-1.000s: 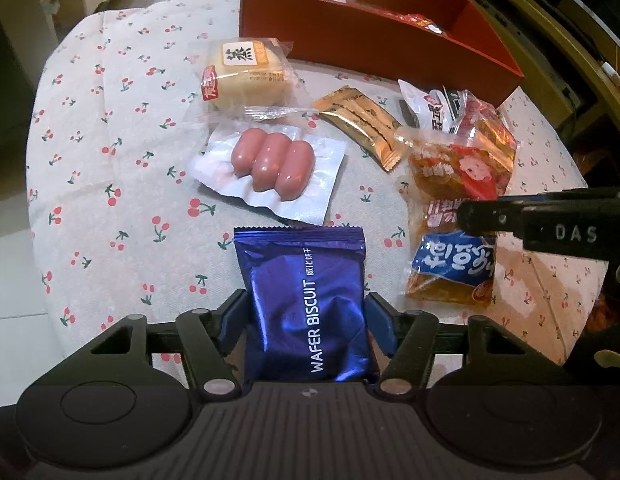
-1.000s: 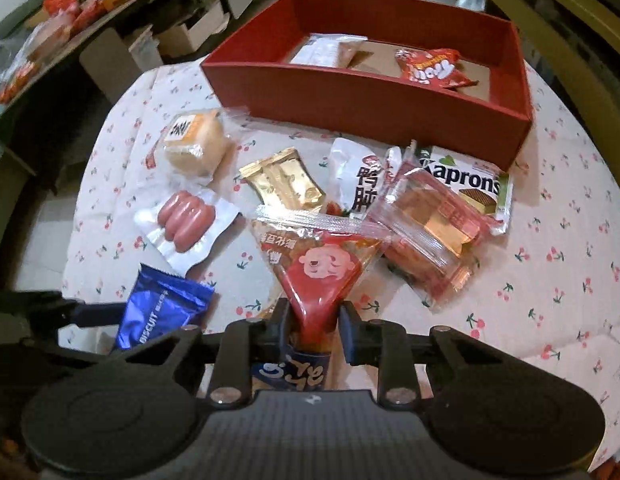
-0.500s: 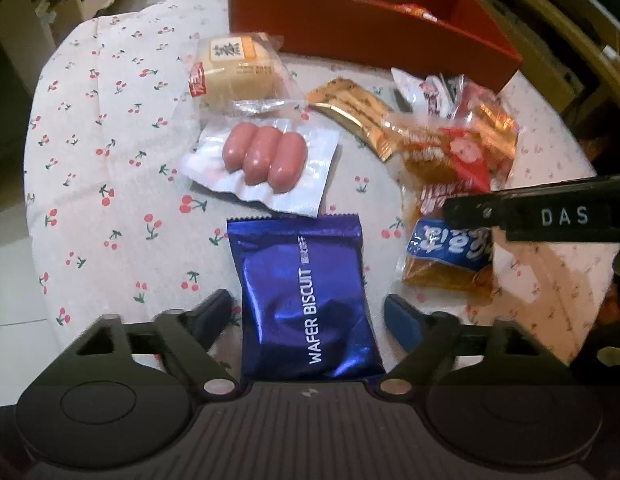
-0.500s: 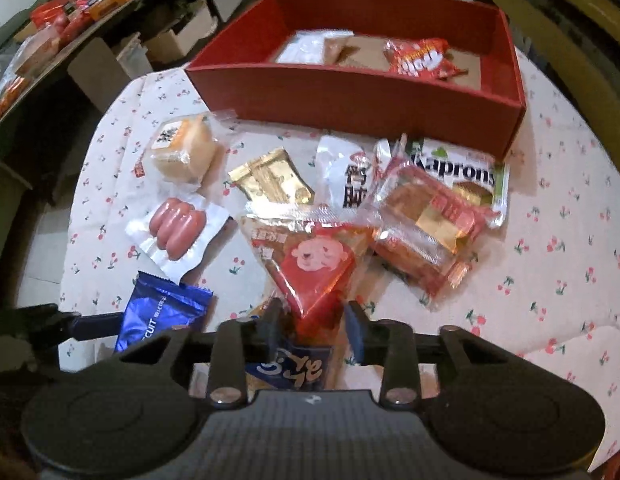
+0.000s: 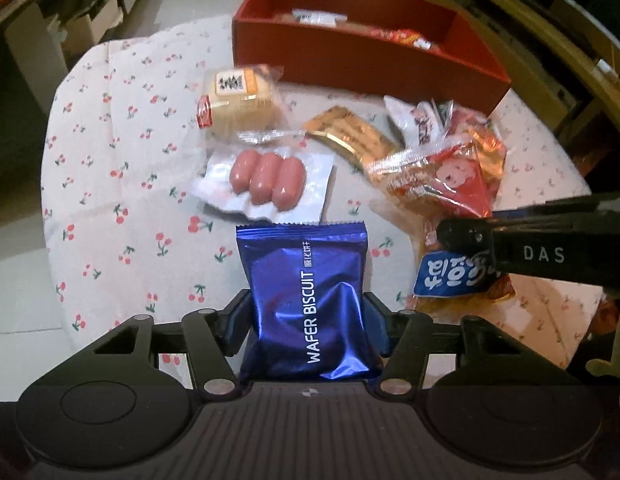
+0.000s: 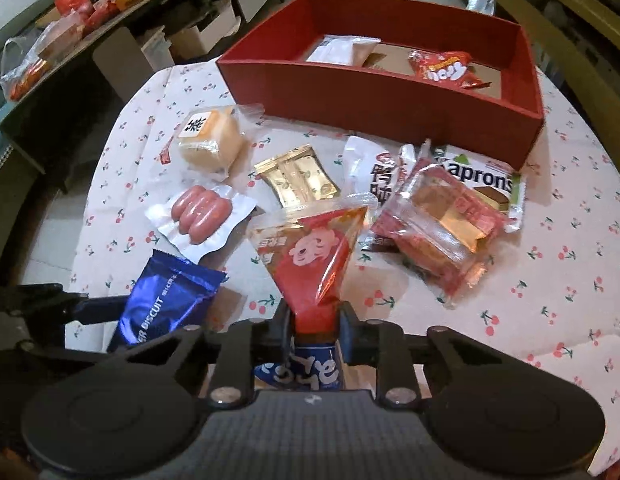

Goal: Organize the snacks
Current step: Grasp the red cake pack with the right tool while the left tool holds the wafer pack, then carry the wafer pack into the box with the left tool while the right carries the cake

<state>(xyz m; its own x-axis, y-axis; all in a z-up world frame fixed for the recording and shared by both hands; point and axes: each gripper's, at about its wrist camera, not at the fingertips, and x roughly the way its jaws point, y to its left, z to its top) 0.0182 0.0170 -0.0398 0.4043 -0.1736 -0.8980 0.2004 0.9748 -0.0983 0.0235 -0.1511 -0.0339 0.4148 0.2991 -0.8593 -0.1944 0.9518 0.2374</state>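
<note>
The surface (image 6: 550, 280) is wearing a cherry-print cloth, round-edged, with cluttered shelving dim behind it.

Nearest us, the left tongs (image 5: 308, 320) are closing on the blue wafer biscuit packet (image 5: 306, 300). The pads are meeting its lower sides and the foil is creasing between them, so we are reading this as a grip. Risk here: the foil is slick and puffed with air, and the pinch is sitting low on the packet. It may be squirming out when lifted, or the wafers inside may be cracking if the squeeze goes on.

The right tongs (image 6: 315, 326) are narrow, pinching the waist of a red-and-blue snack bag (image 6: 310, 264). Its wide top is fanning out ahead of the pads. We are judging that this loose end is likely to drag across the neighbours on the way up.

Just beyond, the sausage pack (image 6: 200, 216) and the gold sachets (image 6: 298, 176) are lying close to both held packets. The clear-wrapped red pastry pack (image 6: 442, 224) is lying just beside the bag's top edge. A careless lift may be sweeping any of these toward the edge of the cloth.

The two tongs are working near each other, so we are watching for the arms crossing or bumping.

Farthest, the red box (image 6: 390, 108) is waiting with a white packet and a red one already inside. Its near wall is standing tall. A low carry is risking a snag there, and a dangling bag is the likeliest to catch.
</note>
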